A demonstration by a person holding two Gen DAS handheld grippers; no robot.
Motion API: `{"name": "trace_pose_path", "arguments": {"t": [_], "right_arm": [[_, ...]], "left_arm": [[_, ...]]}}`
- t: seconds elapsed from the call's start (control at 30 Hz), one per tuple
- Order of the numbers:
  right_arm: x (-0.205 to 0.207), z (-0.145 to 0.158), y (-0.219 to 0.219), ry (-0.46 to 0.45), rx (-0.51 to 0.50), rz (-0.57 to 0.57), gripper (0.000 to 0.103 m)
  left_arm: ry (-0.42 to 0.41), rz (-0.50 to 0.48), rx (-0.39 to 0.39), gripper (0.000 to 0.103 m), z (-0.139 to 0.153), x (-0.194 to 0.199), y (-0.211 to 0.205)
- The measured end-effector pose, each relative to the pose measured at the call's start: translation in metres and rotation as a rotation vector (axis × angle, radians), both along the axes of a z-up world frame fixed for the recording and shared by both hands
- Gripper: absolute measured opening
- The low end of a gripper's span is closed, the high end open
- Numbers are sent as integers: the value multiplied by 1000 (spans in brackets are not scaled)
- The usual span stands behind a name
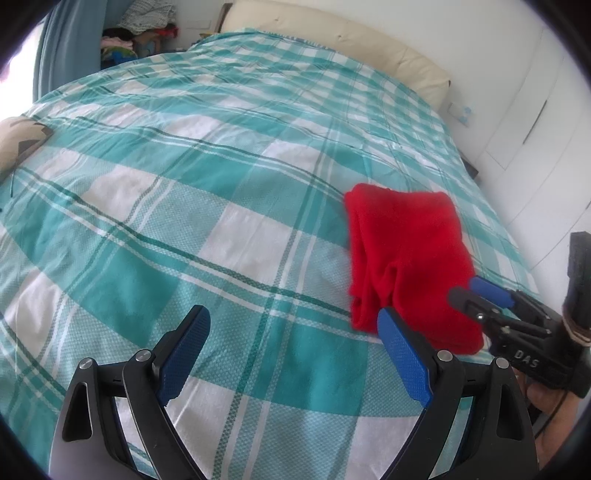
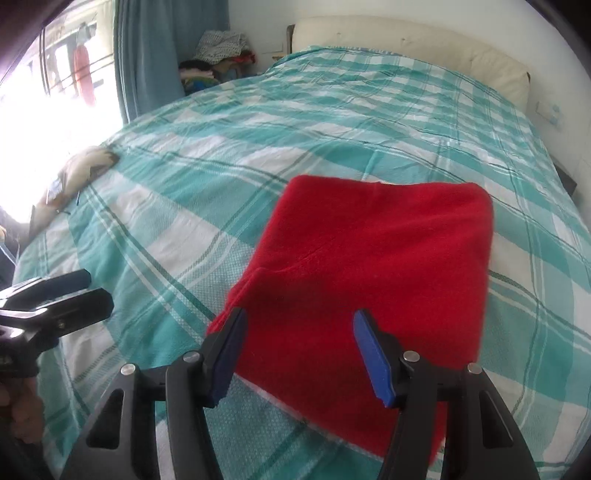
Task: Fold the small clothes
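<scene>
A small red fleece garment (image 1: 406, 258) (image 2: 369, 258) lies folded into a rough rectangle on the teal-and-white plaid bedspread (image 1: 221, 184) (image 2: 332, 122). My right gripper (image 2: 300, 315) (image 1: 467, 290) hovers at the garment's near edge. Its blue pads (image 2: 373, 354) stand apart and do not press the cloth. To the left of the garment, my left gripper (image 1: 291, 314) (image 2: 94, 286) is spread wide over bare bedspread with nothing between its fingers. A hand shows behind each gripper at the frame edges.
A cream headboard cushion (image 1: 332, 40) runs along the far end of the bed. A beige patterned cushion (image 1: 18, 136) lies at the left edge. Piled clothes (image 1: 147, 22) sit in the far corner beside a teal curtain (image 2: 155, 55). White wardrobe doors (image 1: 535, 110) flank the right.
</scene>
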State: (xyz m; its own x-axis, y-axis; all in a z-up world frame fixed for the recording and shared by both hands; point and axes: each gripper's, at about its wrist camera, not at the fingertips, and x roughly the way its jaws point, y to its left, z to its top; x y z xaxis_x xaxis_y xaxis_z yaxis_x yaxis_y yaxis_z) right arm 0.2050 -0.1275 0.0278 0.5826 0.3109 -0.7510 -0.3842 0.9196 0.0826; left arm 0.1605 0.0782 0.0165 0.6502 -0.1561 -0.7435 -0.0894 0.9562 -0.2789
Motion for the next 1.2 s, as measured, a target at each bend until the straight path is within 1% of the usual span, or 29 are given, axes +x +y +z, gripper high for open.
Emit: {"name": "trace_pose_path", "arguments": {"t": [0.1,0.2,0.3,0.4,0.43,0.5,0.57,0.63,0.67,0.73,0.77,0.8,0.87,0.93,0.97,1.03,1.07,1.1,1.13,1.17,1.2], "right_arm": [[-16,5,-30,-3,21,-43,61],[-20,-15,-41,54,8,-50,61],[-23,-38,-47,110,14,-56,61],[-31,-41,-53,125,37,-58,62],[-34,-38,-55,125,40,-54,62],[-37,-29,-64,126,52,-55,61],[-33,-19,-80,125,83,-84,62],[-21,-10,-100,126,151,-138,68],[-13,-7,-111,128,199,-171,71],[8,-9,-128,147,297,-230,71],[22,-13,-133,171,345,-246,71],[36,-19,-135,198,384,-261,71],[63,-35,-137,249,444,-281,71],[86,-50,-135,276,477,-318,71],[96,-56,-134,280,497,-326,71],[112,-67,-126,298,546,-310,71],[117,-71,-119,309,552,-294,65],[121,-73,-111,318,530,-274,53],[123,-72,-100,309,458,-267,47],[121,-67,-89,275,355,-263,35],[117,-59,-76,225,269,-247,32]], "left_arm": [[-3,-8,14,93,0,0,-4],[-1,-14,33,93,-2,-1,-8],[-5,-8,82,93,-4,-3,-11],[-5,-2,125,93,-6,-4,-11],[-2,-1,127,93,-7,-4,-10],[2,-17,103,93,-6,-2,-12],[-4,-87,34,94,-2,11,-18],[17,-173,-66,94,-2,34,-26],[26,-198,-106,94,-2,46,-32],[55,-246,-144,96,-9,74,-46],[81,-268,-131,96,-15,89,-54],[111,-277,-99,96,-23,103,-61],[171,-273,-27,96,-41,126,-71],[212,-255,26,96,-56,143,-73],[219,-251,29,98,-61,148,-72],[204,-241,11,100,-63,153,-70],[197,-238,5,100,-63,154,-71],[190,-244,5,99,-64,153,-71],[180,-262,10,83,-64,152,-73],[173,-302,3,49,-64,151,-77],[178,-345,-31,32,-65,150,-81]]}}
